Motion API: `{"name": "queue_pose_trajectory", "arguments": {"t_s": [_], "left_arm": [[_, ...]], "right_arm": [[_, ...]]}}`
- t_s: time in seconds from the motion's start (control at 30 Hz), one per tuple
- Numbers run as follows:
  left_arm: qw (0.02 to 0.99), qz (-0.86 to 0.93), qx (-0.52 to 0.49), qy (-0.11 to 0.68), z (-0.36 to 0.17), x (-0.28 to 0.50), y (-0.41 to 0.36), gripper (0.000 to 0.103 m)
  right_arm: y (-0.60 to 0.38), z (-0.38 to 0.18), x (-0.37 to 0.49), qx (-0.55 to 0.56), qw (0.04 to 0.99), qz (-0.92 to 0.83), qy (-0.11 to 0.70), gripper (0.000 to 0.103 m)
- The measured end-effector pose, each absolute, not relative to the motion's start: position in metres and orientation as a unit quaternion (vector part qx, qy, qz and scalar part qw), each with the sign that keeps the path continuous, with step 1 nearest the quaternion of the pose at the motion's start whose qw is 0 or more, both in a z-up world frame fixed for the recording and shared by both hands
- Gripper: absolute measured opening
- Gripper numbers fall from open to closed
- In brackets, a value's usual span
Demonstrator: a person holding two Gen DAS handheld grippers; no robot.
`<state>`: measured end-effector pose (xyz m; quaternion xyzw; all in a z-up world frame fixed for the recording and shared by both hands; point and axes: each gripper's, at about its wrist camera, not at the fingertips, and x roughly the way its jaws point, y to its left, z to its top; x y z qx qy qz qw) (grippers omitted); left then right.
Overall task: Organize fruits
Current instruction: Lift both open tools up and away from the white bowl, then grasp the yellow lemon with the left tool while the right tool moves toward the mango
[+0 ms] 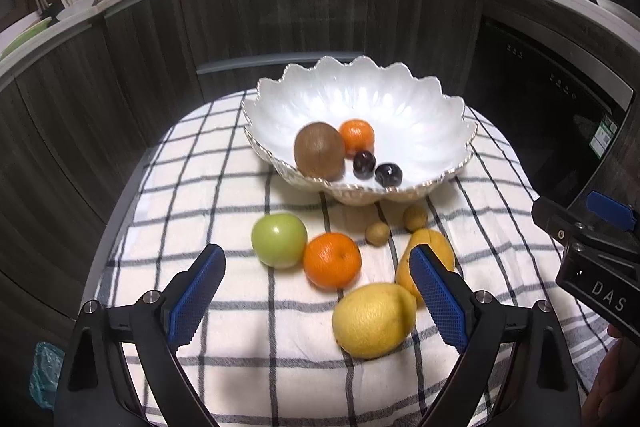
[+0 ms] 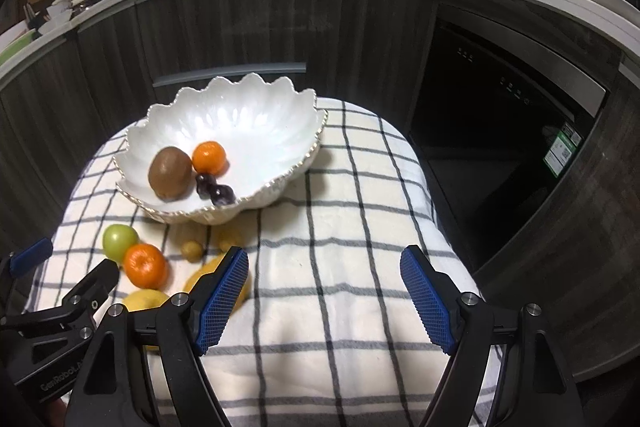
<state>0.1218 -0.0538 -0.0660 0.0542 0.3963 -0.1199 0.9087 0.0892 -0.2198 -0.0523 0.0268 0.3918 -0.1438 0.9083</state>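
A white scalloped bowl (image 1: 424,99) (image 2: 288,123) stands on a checked cloth and holds a kiwi (image 1: 319,148), a small mandarin (image 1: 357,135) and two dark plums (image 1: 364,165). In front of it on the cloth lie a green apple (image 1: 279,240), an orange (image 1: 332,259), a lemon (image 1: 374,321), a yellow-orange fruit (image 1: 434,247) and two small brown fruits (image 1: 377,233). My left gripper (image 1: 316,297) is open and empty, just before the orange and lemon. My right gripper (image 2: 324,297) is open and empty over bare cloth, right of the fruits.
The checked cloth (image 2: 352,227) covers a small table whose edges fall away on all sides. Dark kitchen cabinets (image 1: 280,15) and a built-in black appliance (image 2: 500,131) stand behind it. The counter above carries a wok, pots and bottles.
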Motion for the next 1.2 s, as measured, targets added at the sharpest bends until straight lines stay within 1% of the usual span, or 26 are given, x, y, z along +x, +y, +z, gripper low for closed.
{"name": "queue_pose_trajectory", "arguments": {"t_s": [0.4, 1.2], "left_arm": [[0.895, -0.138, 0.066, 0.420, -0.095, 0.116, -0.069, 0.094], [0.869, -0.156, 0.086, 0.461, -0.139, 0.119, -0.082, 0.093]], "right_arm": [[-0.233, -0.077, 0.079, 0.037, 0.896, -0.158, 0.413, 0.079], [-0.235, -0.099, 0.081, 0.033, 0.886, -0.163, 0.432, 0.079]]}}
